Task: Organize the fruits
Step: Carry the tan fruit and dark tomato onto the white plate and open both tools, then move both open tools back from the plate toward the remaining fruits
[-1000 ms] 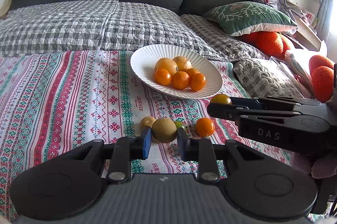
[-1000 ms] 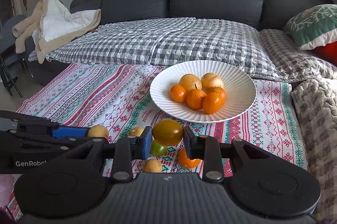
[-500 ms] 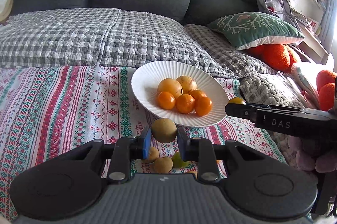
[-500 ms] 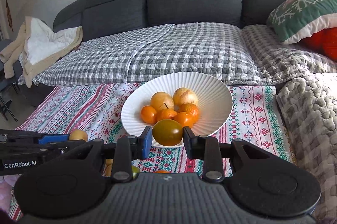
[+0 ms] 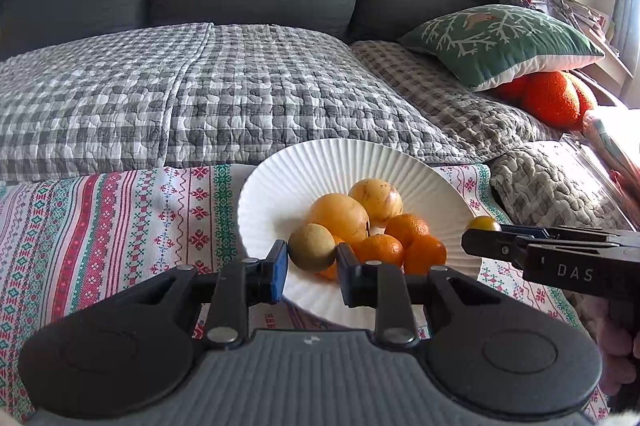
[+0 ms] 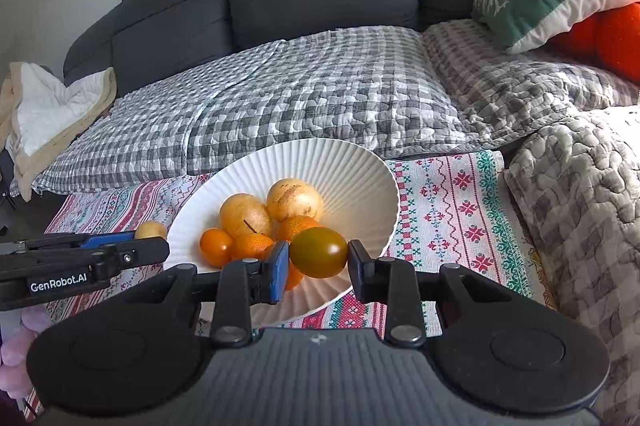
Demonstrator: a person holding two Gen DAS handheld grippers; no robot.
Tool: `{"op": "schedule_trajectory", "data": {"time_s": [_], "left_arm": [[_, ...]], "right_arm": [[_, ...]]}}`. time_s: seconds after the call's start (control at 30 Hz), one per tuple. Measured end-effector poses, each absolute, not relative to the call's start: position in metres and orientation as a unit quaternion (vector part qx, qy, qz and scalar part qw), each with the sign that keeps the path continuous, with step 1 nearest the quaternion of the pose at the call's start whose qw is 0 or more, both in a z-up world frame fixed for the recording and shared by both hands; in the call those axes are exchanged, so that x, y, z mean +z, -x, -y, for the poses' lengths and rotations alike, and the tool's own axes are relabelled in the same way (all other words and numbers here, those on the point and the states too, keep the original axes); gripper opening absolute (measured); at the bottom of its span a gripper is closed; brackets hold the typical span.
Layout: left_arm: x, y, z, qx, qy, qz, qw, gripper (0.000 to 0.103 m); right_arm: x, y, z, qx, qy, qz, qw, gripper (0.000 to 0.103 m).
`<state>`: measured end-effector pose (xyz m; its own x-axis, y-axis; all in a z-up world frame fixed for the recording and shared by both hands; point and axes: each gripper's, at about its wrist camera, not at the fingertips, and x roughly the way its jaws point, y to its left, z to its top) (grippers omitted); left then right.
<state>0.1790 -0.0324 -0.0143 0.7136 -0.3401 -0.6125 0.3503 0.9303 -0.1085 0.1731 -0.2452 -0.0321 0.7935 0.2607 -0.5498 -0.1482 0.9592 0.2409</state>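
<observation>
item: left hand-held gripper (image 5: 311,260) clamped on a tan round fruit (image 5: 311,246), right hand-held gripper (image 6: 318,261) clamped on a dark olive fruit (image 6: 319,251), both poised over the white ribbed plate (image 6: 360,178) ahead holding oranges (image 6: 216,246); step judged delivery, next a gentle lowering and release.

- "DAS" stands in pale capital letters on the side of the black plastic right tongs (image 5: 480,238), seen from the left wrist view.
- "GenRobot.AI" stands in white letters on the side of the black plastic left tongs (image 6: 160,250), seen from the right wrist view.
- Faint lettering woven into the striped red, green and white patterned cloth (image 5: 120,226) is too small to read.
</observation>
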Motion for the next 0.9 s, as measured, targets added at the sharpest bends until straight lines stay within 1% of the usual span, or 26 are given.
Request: {"op": "schedule_trajectory", "data": {"time_s": [0.27, 0.43, 0.57, 0.63, 0.67, 0.7, 0.73, 0.8, 0.83, 0.9], "left_arm": [[-0.03, -0.2, 0.037, -0.176, -0.015, -0.351, 0.92, 0.02], [-0.029, -0.203, 0.034, -0.171, -0.008, -0.356, 0.919, 0.021], [-0.028, -0.201, 0.033, -0.171, -0.013, -0.353, 0.92, 0.026], [-0.027, -0.198, 0.031, -0.172, -0.009, -0.352, 0.92, 0.031], [-0.026, -0.196, 0.031, -0.169, -0.01, -0.351, 0.921, 0.04], [-0.024, -0.194, 0.03, -0.167, -0.011, -0.348, 0.922, 0.046], [-0.022, -0.191, 0.029, -0.166, -0.013, -0.345, 0.924, 0.048], [-0.019, -0.186, 0.027, -0.166, -0.014, -0.341, 0.925, 0.055], [-0.017, -0.184, 0.026, -0.166, -0.014, -0.339, 0.926, 0.057], [-0.015, -0.179, 0.023, -0.164, -0.013, -0.336, 0.927, 0.063]], "right_arm": [[-0.036, -0.179, 0.244, 0.107, -0.078, -0.304, 0.943, 0.029], [-0.04, -0.181, 0.241, 0.105, -0.071, -0.307, 0.943, 0.029], [-0.041, -0.179, 0.238, 0.107, -0.062, -0.307, 0.944, 0.03], [-0.039, -0.178, 0.238, 0.108, -0.065, -0.305, 0.944, 0.031], [-0.039, -0.178, 0.238, 0.111, -0.068, -0.305, 0.943, 0.037], [-0.038, -0.177, 0.237, 0.112, -0.069, -0.304, 0.944, 0.044], [-0.036, -0.176, 0.236, 0.113, -0.068, -0.302, 0.944, 0.047], [-0.033, -0.174, 0.235, 0.116, -0.067, -0.299, 0.945, 0.054], [-0.032, -0.173, 0.234, 0.117, -0.066, -0.298, 0.945, 0.056], [-0.03, -0.171, 0.232, 0.118, -0.064, -0.296, 0.946, 0.063]]}}
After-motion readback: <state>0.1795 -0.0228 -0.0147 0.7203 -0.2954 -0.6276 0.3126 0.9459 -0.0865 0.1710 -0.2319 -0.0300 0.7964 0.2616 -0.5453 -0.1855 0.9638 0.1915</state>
